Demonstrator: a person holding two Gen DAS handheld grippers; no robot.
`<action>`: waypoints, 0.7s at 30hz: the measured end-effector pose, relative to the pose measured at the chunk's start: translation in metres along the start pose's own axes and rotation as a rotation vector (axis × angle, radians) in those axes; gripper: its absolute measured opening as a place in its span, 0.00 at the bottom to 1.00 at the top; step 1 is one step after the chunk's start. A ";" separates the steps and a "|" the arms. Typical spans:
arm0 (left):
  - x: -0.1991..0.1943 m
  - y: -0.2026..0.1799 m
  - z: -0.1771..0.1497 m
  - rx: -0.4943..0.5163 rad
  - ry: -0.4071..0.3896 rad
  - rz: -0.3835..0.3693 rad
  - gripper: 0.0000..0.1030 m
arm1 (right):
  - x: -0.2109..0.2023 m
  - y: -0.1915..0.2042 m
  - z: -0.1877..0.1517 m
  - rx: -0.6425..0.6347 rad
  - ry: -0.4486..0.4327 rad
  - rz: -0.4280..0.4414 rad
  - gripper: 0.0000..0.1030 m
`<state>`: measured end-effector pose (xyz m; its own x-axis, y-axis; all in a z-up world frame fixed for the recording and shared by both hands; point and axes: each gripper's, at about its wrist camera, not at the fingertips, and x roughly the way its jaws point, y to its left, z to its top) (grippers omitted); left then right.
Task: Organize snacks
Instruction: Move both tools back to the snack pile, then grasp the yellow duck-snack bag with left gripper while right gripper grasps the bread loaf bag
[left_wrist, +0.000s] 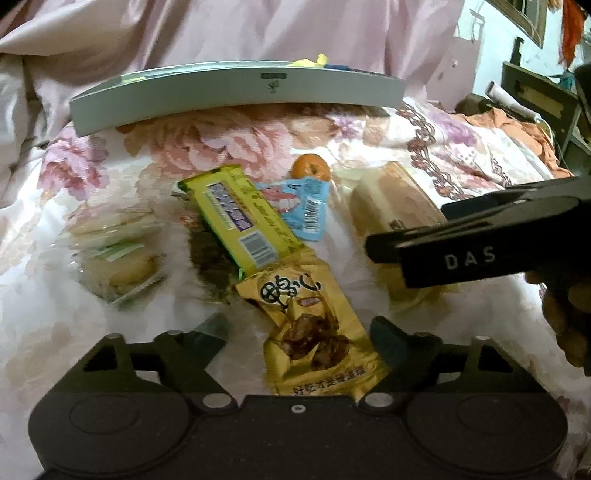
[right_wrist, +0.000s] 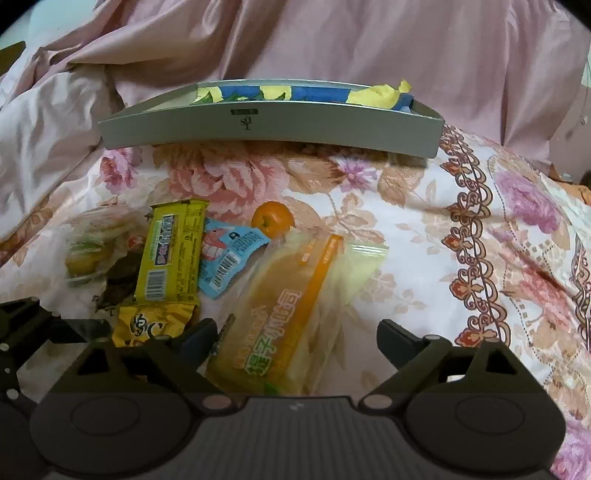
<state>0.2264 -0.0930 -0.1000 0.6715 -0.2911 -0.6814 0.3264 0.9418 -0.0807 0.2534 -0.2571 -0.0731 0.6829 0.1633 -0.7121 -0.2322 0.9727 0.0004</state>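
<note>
Snacks lie in a pile on a floral bedspread. My left gripper (left_wrist: 299, 332) is open, its fingers on either side of a gold snack packet (left_wrist: 314, 332). Beyond it lie a yellow-green bar (left_wrist: 240, 214), a blue packet (left_wrist: 303, 206), a small orange (left_wrist: 310, 168) and clear-wrapped cakes (left_wrist: 114, 243). My right gripper (right_wrist: 295, 339) is open around an orange-striped bread packet (right_wrist: 284, 314). The right wrist view also shows the bar (right_wrist: 173, 251), the blue packet (right_wrist: 225, 258), the orange (right_wrist: 273, 218) and the gold packet (right_wrist: 155, 325). The right gripper body shows in the left wrist view (left_wrist: 480, 243).
A shallow grey box (right_wrist: 273, 125) stands at the far side of the bedspread, with yellow and blue wrappers (right_wrist: 258, 92) inside; it shows in the left wrist view (left_wrist: 236, 99). Pink bedding is heaped behind it. Furniture and orange cloth (left_wrist: 517, 125) are at the right.
</note>
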 end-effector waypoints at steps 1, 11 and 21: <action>-0.001 0.001 0.000 -0.005 -0.002 0.003 0.77 | -0.001 0.001 0.000 -0.004 -0.001 -0.004 0.88; -0.012 0.013 -0.006 -0.010 -0.001 0.030 0.60 | -0.016 0.000 0.002 -0.030 -0.006 -0.044 0.72; -0.003 0.001 -0.003 0.066 -0.005 0.056 0.78 | -0.006 0.007 -0.005 -0.036 0.014 -0.018 0.66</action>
<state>0.2230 -0.0911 -0.1001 0.6932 -0.2395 -0.6798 0.3315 0.9434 0.0056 0.2441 -0.2523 -0.0723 0.6777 0.1430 -0.7213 -0.2448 0.9688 -0.0380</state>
